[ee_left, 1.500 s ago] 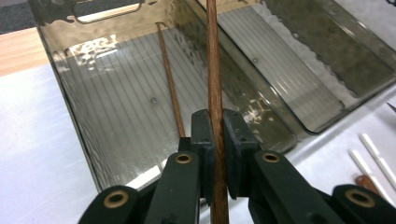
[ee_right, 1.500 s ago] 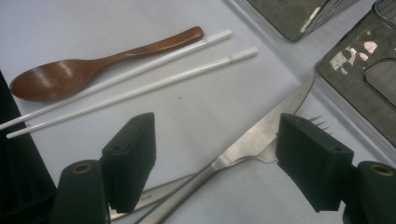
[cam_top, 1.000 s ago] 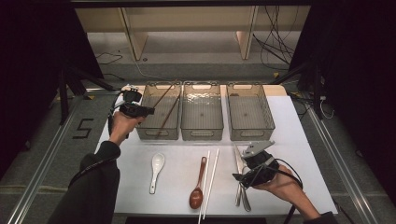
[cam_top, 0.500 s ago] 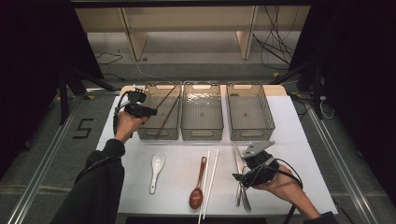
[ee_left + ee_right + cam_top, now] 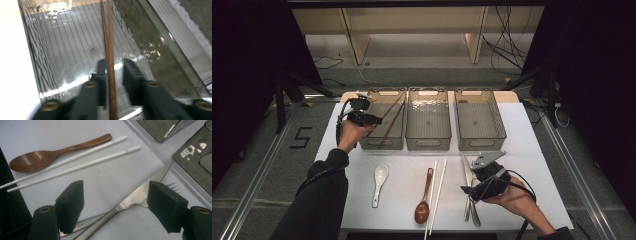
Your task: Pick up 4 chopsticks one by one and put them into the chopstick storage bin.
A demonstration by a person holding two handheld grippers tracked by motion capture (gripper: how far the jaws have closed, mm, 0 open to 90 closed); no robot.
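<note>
Left tongs [image 5: 113, 66] loosely straddle thin brown chopsticks [image 5: 110, 50]; right tongs [image 5: 116, 202] gape over steel knife [image 5: 147, 187].

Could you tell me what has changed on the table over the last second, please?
Very little. The left tool has crept slightly toward the far end of the left bin, its jaws straddling the brown chopsticks without clamping them. The right tool stays open over the knife and fork. The white spoon, wooden spoon and white chopsticks lie as before.
</note>
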